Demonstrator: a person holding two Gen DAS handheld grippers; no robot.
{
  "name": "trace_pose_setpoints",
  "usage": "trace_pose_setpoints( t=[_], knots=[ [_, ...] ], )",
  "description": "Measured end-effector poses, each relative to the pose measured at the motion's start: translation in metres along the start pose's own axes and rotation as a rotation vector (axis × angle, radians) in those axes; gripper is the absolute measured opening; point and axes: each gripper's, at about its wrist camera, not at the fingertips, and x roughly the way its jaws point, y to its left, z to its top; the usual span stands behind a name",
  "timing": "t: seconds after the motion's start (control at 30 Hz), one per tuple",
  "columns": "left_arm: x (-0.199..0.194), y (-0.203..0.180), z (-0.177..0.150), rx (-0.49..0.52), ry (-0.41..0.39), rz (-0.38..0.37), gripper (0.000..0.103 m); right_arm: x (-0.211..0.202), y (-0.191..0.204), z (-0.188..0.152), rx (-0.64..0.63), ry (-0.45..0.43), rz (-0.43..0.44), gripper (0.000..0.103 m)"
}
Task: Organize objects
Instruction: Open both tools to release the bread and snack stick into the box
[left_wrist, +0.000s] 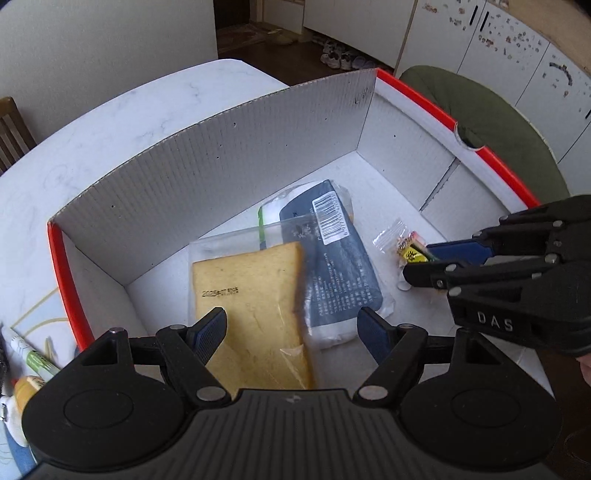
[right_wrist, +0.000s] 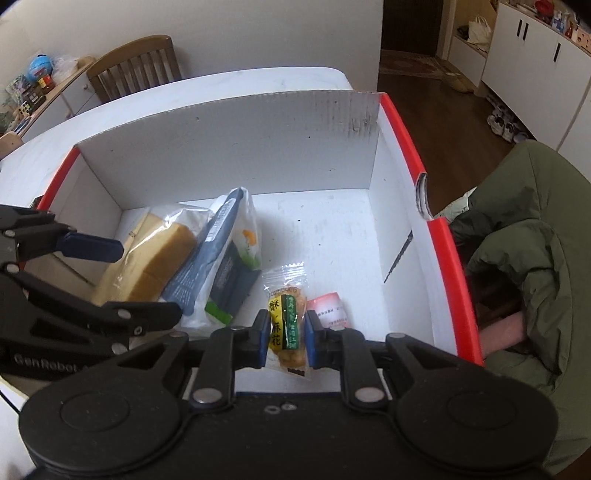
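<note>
A white marble-patterned table (right_wrist: 229, 88) carries an open white corrugated cardboard box with red outer walls (right_wrist: 391, 122), which fills the centre of both views. On the white box floor lie a clear plastic bag of yellow sliced bread (left_wrist: 255, 306) and, partly beneath and beside it, a dark blue and white printed plastic packet (left_wrist: 332, 266). The left gripper (left_wrist: 291, 328) hangs over the bread bag with its jaws standing wide apart, nothing pressed between its blue pads. The right gripper (right_wrist: 287, 338) is inside the box near the front wall, its jaws closed on a small clear snack packet with a yellow and green label (right_wrist: 286, 317); the packet's upper end stands free above the box floor. Just right of that packet lies a small white and pink packet (right_wrist: 330, 308). A brown wooden slatted chair (right_wrist: 136, 62) stands behind the table. At the right of the box, an olive-green padded jacket (right_wrist: 535, 229) is draped over a seat. White cabinet doors with dark handles (right_wrist: 532, 48) line the far wall above a dark wooden floor (right_wrist: 436, 107), where shoes (right_wrist: 504, 125) sit.
</note>
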Motion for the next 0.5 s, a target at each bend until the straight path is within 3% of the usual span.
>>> trace_pose_setpoints(
  t=[0.5],
  knots=[
    [-0.035,0.010,-0.014,-0.065,-0.092,-0.071,0.081,-0.014,-0.001,-0.004,-0.042,-0.030,0.021,0.021]
  ],
)
